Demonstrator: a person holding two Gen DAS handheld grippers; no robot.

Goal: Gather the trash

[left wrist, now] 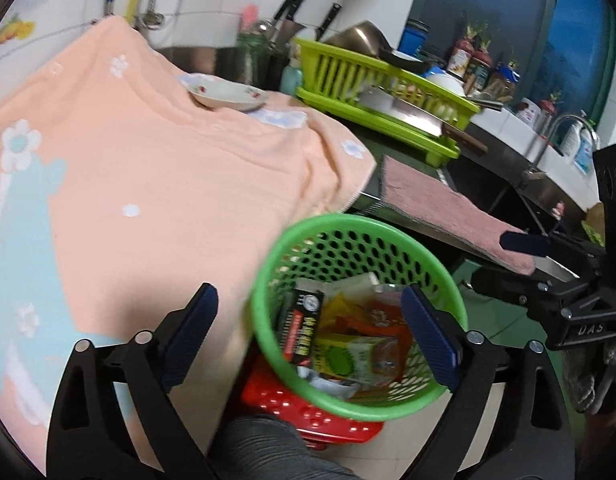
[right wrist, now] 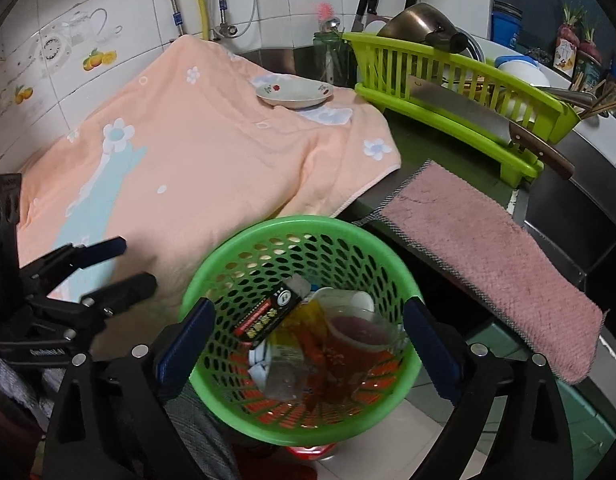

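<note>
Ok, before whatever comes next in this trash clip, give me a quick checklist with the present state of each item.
1. Left gripper empty: ok, fingers wide apart, nothing between them.
2. Right gripper empty: ok, open above the green basket.
3. Trash inside the basket: ok, a black packet, a clear cup and wrappers lie within its rim.
4. Trash left on the peach towel: cannot tell; only a floral plate shows on it, and the near edge is hidden.
5. Basket steady: cannot tell, its base is hidden; something red shows beneath.
6. Cleaver clear of both grippers: ok, by the dish rack.
</note>
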